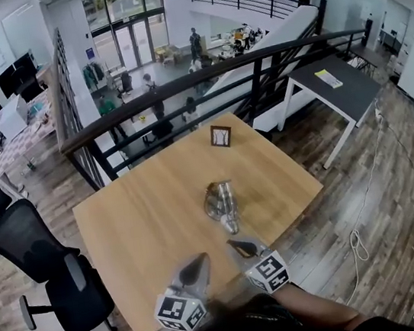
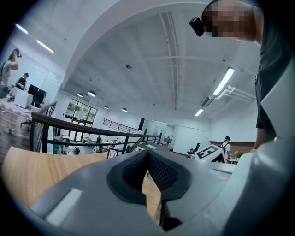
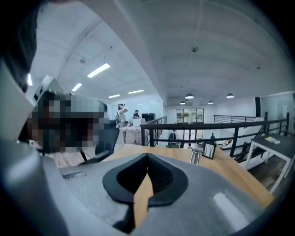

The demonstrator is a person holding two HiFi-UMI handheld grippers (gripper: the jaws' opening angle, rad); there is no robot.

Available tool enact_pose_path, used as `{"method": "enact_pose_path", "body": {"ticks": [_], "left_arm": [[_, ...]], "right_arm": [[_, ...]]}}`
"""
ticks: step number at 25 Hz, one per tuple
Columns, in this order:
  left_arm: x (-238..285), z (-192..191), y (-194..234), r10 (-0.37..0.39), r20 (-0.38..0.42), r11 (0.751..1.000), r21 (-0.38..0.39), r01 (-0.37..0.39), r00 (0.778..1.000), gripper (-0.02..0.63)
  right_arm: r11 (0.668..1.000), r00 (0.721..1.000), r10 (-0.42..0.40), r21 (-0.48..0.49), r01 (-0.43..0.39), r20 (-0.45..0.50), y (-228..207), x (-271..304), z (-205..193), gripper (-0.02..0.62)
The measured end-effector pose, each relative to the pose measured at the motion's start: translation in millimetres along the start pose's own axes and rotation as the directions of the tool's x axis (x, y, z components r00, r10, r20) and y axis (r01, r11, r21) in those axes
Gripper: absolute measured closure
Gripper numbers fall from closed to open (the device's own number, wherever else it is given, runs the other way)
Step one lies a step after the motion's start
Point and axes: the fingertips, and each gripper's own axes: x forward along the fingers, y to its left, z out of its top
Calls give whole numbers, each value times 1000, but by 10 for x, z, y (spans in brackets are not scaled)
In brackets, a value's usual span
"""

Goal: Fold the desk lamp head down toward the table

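At far left, on the wood floor: black office chair (image 1: 47,258), clear of the work.

Beside it: tabletop (image 1: 131,226), light wood, carrying the task's thing.

Over its near edge: left gripper (image 1: 202,259), jaws closed tip to tip with nothing between them, short of the lamp.

Mid-tabletop: desk lamp (image 1: 222,201), chrome, just beyond both grippers and touched by neither. From above it reads as a compact cluster. Whether its head is raised or already down cannot be told.

Behind it, near the far edge: small framed card (image 1: 220,136), upright.

Beside the left one: right gripper (image 1: 234,244), jaws likewise together and empty, the nearer of the two to the lamp.

Step in hand, as judged: none on the lamp, as both grippers stand off.

Next move, if the head is up: part one gripper's jaws, reach forward to the head and press it down, while the other steadies the base.
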Motion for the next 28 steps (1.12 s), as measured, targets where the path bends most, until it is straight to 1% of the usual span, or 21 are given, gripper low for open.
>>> {"method": "enact_pose_path", "body": {"ticks": [2,4,7,10,16,22,26,28], "left_arm": [[2,16,-77,-5,10,1000,4,5,1000,604],[11,27,-162,-5,21,1000,9,5,1000,604],[48,9,-350,-6,33,1000,16,5,999,604],[99,-48,-648,-11,33,1000,27,10,999,604],[118,-267,-1391,-19,29,999,44,17,999,604],[-59,-586,-2099,20,36,999,39,-21,999,604],[-255,-829,-2526,56,26,998,31,-57,998,604],[-364,-881,-2687,78,26,996,29,-79,997,604]], "right_arm": [[999,999,15,51,-17,44,61,-192,183,591],[996,996,31,80,-38,82,120,-366,312,592],[993,990,61,89,-72,127,197,-618,409,591],[991,984,91,80,-104,152,250,-902,422,591],[980,973,143,109,-164,181,275,-1590,315,591],[972,966,173,125,-199,192,375,-2322,51,592],[963,959,208,133,-236,195,554,-2759,-166,591],[957,955,222,145,-252,194,643,-2941,-249,592]]}}
